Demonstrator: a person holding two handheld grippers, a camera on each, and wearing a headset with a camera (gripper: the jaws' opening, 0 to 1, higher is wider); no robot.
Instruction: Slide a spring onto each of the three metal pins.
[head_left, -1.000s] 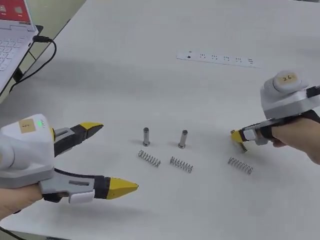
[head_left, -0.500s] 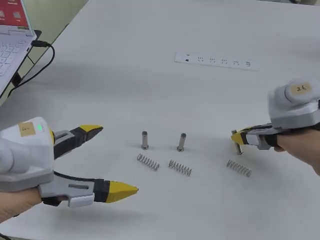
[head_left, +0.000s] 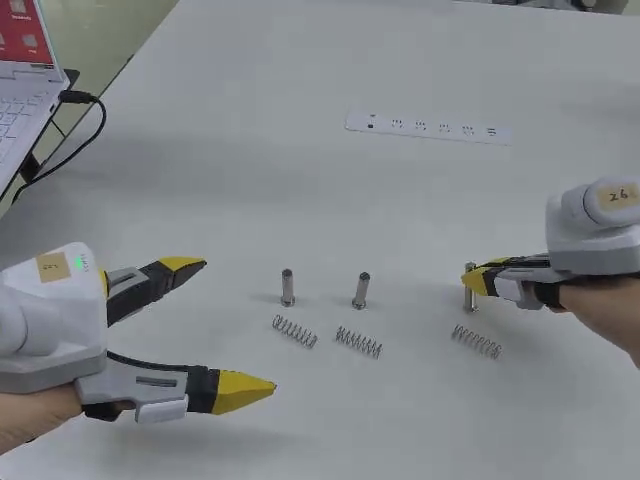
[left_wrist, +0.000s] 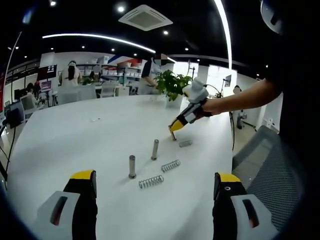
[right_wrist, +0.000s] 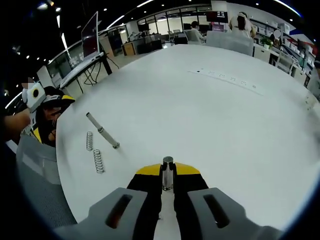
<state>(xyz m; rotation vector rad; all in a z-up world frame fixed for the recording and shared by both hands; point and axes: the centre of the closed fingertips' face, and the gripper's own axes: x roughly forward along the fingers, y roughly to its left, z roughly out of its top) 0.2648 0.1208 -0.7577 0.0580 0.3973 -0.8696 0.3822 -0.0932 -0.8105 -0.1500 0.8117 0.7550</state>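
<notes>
Am pinching upright pin (right_wrist: 167, 176) in right gripper (head_left: 474, 280); left gripper (head_left: 230, 323) hovering near leftmost spring (head_left: 294, 331), jaws spread wide.

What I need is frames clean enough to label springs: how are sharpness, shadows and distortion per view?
Head view: soft even light, faint shadow under the left gripper, springs sharp. Left gripper view: fisheye curves the table, ceiling lights glare, springs small yet legible. Right gripper view: the pin in the right gripper is crisp, springs warped.
</notes>
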